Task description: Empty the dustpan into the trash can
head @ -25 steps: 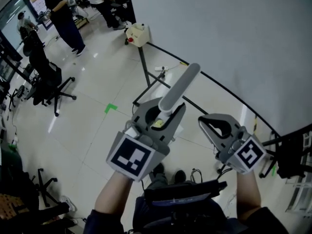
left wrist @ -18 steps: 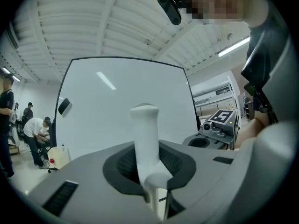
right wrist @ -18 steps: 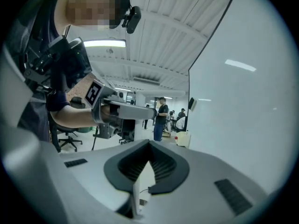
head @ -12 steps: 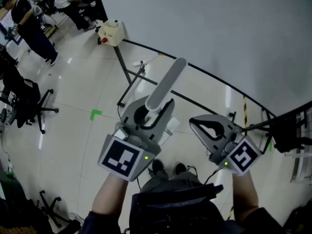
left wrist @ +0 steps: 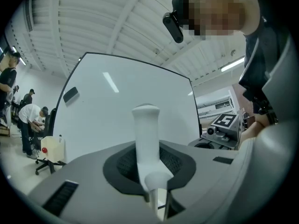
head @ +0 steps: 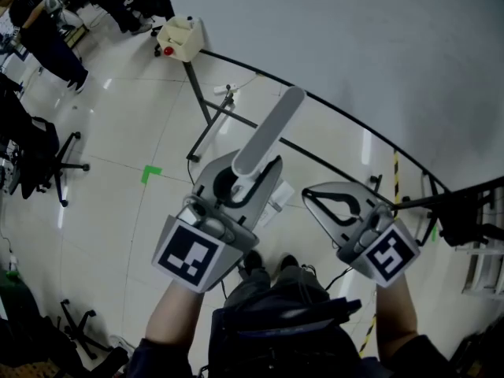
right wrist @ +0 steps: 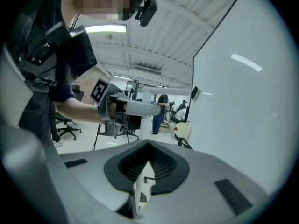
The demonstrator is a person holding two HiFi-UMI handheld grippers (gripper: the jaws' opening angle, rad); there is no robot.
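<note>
Carrying looks to be the step in hand. In the head view the left gripper (head: 261, 175) is clamped round a pale grey handle (head: 269, 131), which pokes out past the jaw tips over the shiny floor (head: 118, 156), towards the foot of a big white panel (head: 354, 46). I take it for the dustpan's handle; the pan itself is hidden under the gripper. The right gripper (head: 309, 196), just beside it, has its jaws brought together with nothing in them.

The left gripper view shows the handle standing up between the ribbed pads, gripped low on its shaft.

The right gripper view shows the pads meeting at the tips, with only floor showing through the slit.

No view shows a trash can, so the next move calls for finding it, carrying the pan over level, then tipping it.
</note>
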